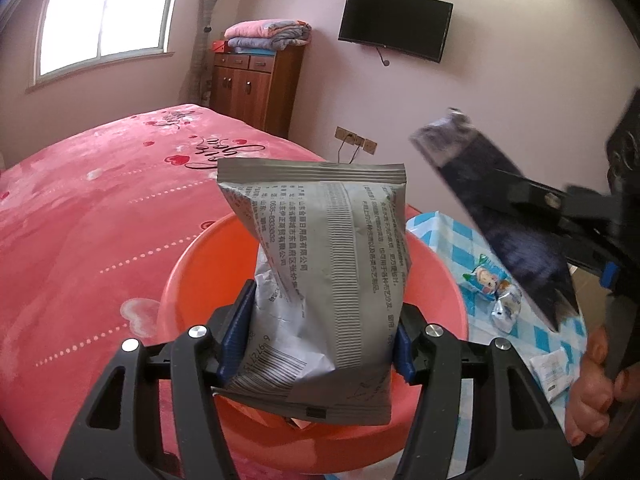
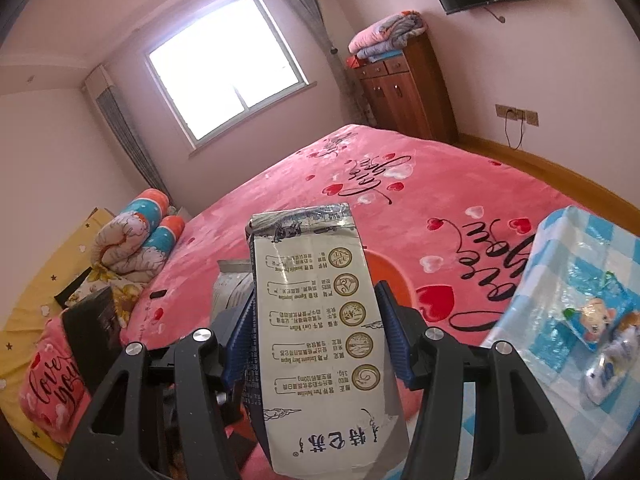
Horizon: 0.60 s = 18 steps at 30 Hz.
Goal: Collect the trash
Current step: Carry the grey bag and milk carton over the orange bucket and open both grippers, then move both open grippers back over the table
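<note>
Holding grey packet (image 1: 320, 280) in left gripper (image 1: 322, 336) over orange basin (image 1: 192, 280), milk carton (image 2: 320, 340) clamped in right gripper (image 2: 320, 340): centre each above basin before opening.

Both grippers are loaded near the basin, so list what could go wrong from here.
1. The left gripper holds the grey packet by its lower part above the orange basin; the top-heavy packet may tip and land on the pink bedspread when released.
2. The right gripper brings the milk carton close beside it; the two could collide.
</note>
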Available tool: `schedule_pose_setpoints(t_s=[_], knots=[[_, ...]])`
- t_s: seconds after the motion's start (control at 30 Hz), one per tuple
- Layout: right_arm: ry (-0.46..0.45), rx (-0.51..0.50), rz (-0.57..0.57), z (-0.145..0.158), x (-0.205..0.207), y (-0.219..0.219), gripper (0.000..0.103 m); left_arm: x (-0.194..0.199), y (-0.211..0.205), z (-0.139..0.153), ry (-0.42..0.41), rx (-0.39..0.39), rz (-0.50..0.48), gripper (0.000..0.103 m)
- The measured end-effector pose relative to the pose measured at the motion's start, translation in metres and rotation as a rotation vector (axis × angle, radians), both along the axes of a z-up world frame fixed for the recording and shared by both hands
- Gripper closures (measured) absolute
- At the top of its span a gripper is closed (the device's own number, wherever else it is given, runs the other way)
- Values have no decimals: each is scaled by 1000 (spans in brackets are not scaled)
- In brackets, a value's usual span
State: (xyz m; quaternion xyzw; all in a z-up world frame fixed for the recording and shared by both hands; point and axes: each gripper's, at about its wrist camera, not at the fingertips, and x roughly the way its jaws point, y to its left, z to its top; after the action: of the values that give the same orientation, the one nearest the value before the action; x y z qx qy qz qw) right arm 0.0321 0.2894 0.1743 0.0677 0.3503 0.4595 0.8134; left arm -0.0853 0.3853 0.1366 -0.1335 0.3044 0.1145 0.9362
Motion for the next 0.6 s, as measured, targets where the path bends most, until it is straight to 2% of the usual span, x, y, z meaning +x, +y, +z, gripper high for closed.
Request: schedule_pose_setpoints(t_s=[0.07,0.2,0.43,0.6], knots=[[20,13,2,-5,5,5,44,0,-3,-1,11,14,7,38],[99,67,-17,-16,18,1,18,0,-2,-7,37,12,41,24],[94,133,-133,-23,11,-55,13,-8,-4,-1,10,43,66,17],[57,121,-231,-36,-9,-97,11,-14,-14,5,-16,47,36,16]])
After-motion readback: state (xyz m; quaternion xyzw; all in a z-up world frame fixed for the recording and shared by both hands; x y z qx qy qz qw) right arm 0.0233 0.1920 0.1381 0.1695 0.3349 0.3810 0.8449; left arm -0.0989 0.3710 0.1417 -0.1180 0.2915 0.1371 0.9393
